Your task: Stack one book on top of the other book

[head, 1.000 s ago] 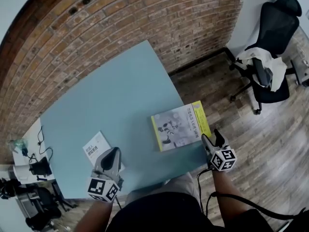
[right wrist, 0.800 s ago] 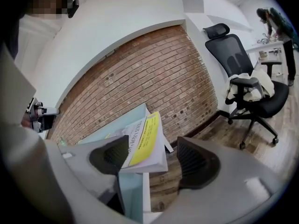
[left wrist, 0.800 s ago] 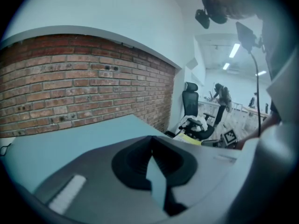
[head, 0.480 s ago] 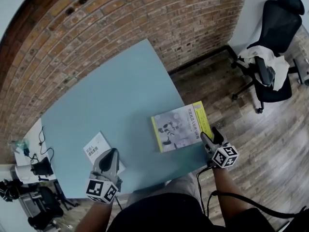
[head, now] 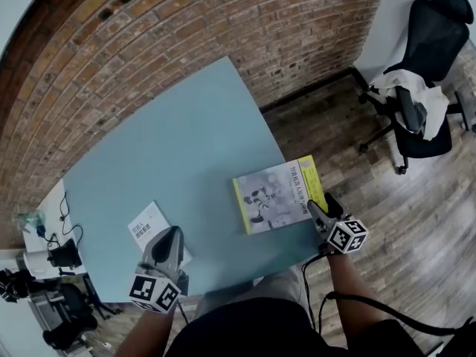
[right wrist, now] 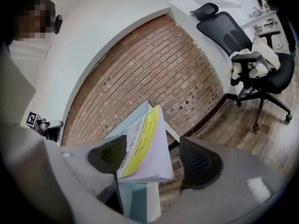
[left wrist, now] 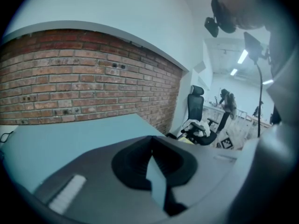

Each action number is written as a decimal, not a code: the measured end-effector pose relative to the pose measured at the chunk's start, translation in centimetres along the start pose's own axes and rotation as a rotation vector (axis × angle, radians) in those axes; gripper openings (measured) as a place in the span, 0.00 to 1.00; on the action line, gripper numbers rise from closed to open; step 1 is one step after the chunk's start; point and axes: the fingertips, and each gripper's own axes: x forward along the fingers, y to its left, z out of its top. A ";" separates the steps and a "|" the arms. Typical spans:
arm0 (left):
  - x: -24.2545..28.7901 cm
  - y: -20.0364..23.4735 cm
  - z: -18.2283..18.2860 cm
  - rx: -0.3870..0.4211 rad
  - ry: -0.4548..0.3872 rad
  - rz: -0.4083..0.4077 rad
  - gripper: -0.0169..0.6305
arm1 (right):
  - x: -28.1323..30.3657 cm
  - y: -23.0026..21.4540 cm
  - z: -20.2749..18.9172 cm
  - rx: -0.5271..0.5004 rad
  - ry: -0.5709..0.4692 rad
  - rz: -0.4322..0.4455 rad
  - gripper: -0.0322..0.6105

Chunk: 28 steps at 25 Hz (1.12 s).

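Note:
A large book [head: 274, 195] with a grey cover and yellow edges lies near the right front corner of the light blue table [head: 171, 140]. My right gripper [head: 322, 206] is at the near right corner of this book [right wrist: 145, 153]. That corner sits between its jaws, which have just been opening. The left pad [right wrist: 108, 155] is close to the cover and the right pad [right wrist: 201, 162] stands clear. A small white book [head: 147, 226] lies at the front left. My left gripper [head: 172, 236] hovers at its near corner, its fingertips [left wrist: 150, 141] meeting; contact with the book cannot be told.
A black office chair [head: 418, 88] draped with white cloth stands on the wooden floor to the right. The brick wall [head: 223, 28] runs behind the table. A low stand with cables and small devices [head: 44, 255] is off the table's left end.
My right gripper has rolled a little and shifted slightly up and right at the large book's corner. Both books and the left gripper stay where they were.

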 end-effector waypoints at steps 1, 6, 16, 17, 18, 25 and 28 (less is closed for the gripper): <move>0.0 0.0 -0.1 -0.001 0.002 0.000 0.03 | 0.1 0.0 -0.1 0.003 0.008 0.003 0.59; -0.1 -0.2 -0.6 0.000 0.019 -0.004 0.03 | 0.7 0.0 -0.9 0.011 0.074 0.025 0.60; -0.8 0.2 -1.4 -0.017 0.030 0.017 0.03 | 1.3 -0.2 -1.1 0.058 0.104 0.051 0.60; -0.9 0.2 -1.5 -0.016 0.031 0.017 0.03 | 1.4 -0.3 -1.1 0.074 0.105 0.054 0.60; -0.9 0.2 -1.6 -0.016 0.033 0.017 0.03 | 1.5 -0.4 -1.1 0.100 0.102 0.058 0.60; -1.6 0.3 -2.6 -0.040 0.056 0.033 0.03 | 2.1 -0.4 -1.3 0.198 0.115 0.099 0.60; -1.7 0.3 -2.8 -0.052 0.062 0.032 0.03 | 2.3 -0.1 -1.3 0.186 0.129 0.099 0.59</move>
